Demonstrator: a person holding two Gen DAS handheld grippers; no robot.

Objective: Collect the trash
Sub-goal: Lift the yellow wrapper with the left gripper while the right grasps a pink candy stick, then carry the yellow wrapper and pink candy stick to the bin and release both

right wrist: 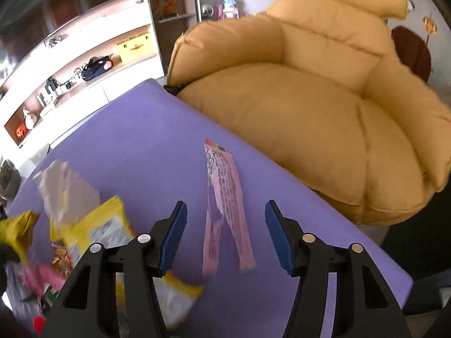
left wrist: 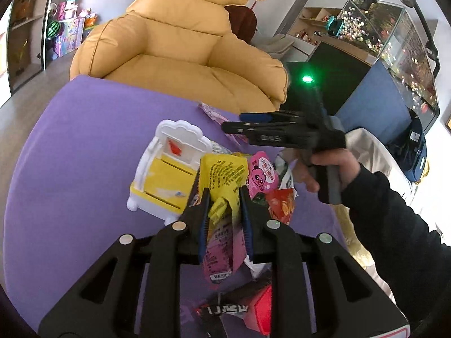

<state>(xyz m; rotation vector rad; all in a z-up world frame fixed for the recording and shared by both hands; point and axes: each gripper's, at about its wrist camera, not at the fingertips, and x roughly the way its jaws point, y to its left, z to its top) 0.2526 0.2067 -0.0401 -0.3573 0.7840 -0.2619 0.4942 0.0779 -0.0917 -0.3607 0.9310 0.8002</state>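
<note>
My left gripper [left wrist: 224,197] is shut on a bunch of crumpled wrappers [left wrist: 222,174], yellow on top and pink below, lifted a little off the purple table [left wrist: 84,140]. More wrappers [left wrist: 265,174], pink, red and white, lie in a pile just beyond and to the right. A long pink wrapper [right wrist: 222,180] lies flat near the table's far edge. My right gripper [right wrist: 225,205] hovers over that pink wrapper, open, with the wrapper in the gap and the pads clear of it. In the left wrist view the right gripper [left wrist: 231,122] reaches in from the right, held by a hand [left wrist: 332,166].
A white and yellow toy bed [left wrist: 166,169] stands on the table left of the pile. A tan armchair [right wrist: 310,112] sits right behind the table's far edge. A yellow snack bag [right wrist: 98,231] lies left of my right gripper. A pale bag [left wrist: 366,146] sits off the table's right side.
</note>
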